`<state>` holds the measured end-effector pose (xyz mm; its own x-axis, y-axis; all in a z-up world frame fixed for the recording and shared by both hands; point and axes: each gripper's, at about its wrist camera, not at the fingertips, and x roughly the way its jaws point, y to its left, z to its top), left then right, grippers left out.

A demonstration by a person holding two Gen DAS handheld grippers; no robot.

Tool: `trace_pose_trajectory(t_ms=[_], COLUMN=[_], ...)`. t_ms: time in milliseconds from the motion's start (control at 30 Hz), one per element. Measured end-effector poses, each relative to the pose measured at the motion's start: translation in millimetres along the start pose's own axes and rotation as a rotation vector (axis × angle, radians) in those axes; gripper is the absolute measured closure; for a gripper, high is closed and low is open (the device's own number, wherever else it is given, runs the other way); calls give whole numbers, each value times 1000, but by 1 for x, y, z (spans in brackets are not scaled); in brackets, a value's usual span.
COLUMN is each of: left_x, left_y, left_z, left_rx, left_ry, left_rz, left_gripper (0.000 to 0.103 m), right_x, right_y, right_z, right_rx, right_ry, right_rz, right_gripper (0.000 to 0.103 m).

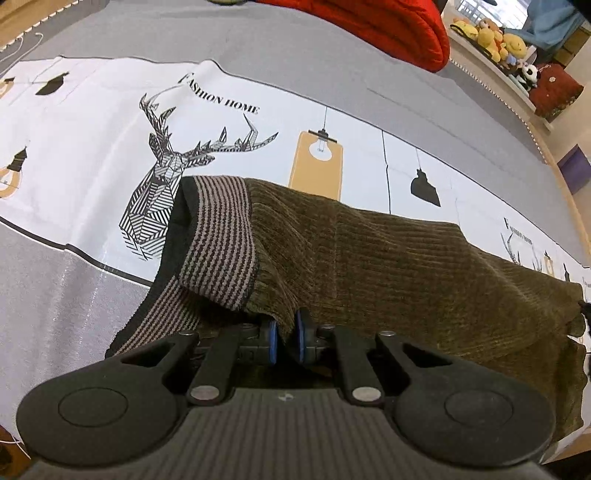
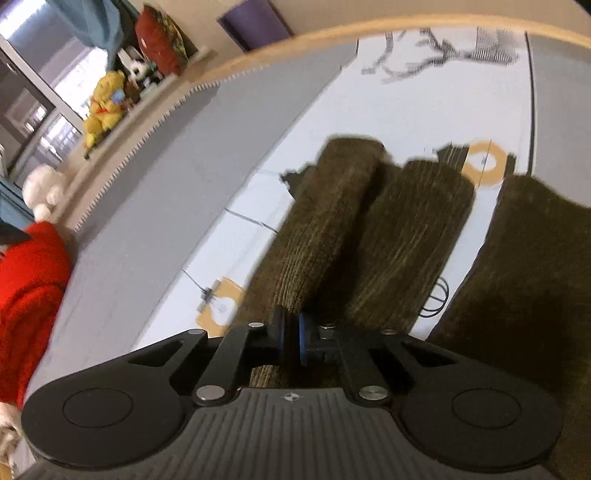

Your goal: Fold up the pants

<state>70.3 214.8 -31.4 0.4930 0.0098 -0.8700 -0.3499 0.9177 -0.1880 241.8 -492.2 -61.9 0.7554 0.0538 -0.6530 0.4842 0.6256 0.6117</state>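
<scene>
The pants [image 1: 388, 258], olive corduroy, are being held up over the worktop [image 1: 258, 48], draped ahead of both claws. Their striped waistband [image 1: 218, 243] is hanging just left of the left claw [image 1: 286, 338], whose blue pads [image 1: 272, 341] are being pressed onto a fold of the fabric. In the blurred right wrist view, the pants [image 2: 332, 229] are being pinched by the right claw [image 2: 291, 341], with two legs stretching away ahead and another dark fold hanging to its right. A printed cloth [image 1: 92, 122] with a deer head [image 1: 166, 177] and lamps is lying beneath. A red garment [image 1: 388, 29] is lying far ahead of the left claw, and plush toys [image 1: 491, 40] are sitting beyond to the right.
</scene>
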Motion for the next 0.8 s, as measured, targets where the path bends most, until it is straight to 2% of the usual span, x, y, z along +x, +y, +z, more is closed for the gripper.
trace_pose_trajectory(t_ms=[233, 333, 433, 533, 600, 633, 667, 733, 800], left_x=[-35, -50, -55, -45, -32, -27, -22, -20, -19], left_y=[11, 22, 37, 49, 52, 53, 54, 56, 59], left_z=[-5, -14, -25, -31, -33, -34, -33, -32, -31], left_rx=[-15, -31, -49, -49, -32, -26, -29, -67, -118], left_ry=[-120, -145, -127, -54, 6, 35, 52, 56, 59], left_rz=[-9, -17, -19, -27, -17, -10, -3, 0, -13], left_gripper=[99, 99, 99, 99, 98, 97, 96, 89, 77], right_x=[-98, -147, -181, -184, -167, -157, -150, -143, -138], right_y=[20, 7, -24, -64, -93, -106, -120, -128, -133], right_z=[8, 2, -12, -30, -41, -43, -42, -37, -31], right_rx=[-65, -88, -86, -80, -61, -16, 51, 48, 55], right_ry=[-72, -90, -81, 5, 127, 195, 232, 242, 231], right_rz=[33, 29, 3, -63, -132, -162, -156, -183, -187], right_gripper=[98, 98, 98, 98, 98, 98, 99, 98, 95])
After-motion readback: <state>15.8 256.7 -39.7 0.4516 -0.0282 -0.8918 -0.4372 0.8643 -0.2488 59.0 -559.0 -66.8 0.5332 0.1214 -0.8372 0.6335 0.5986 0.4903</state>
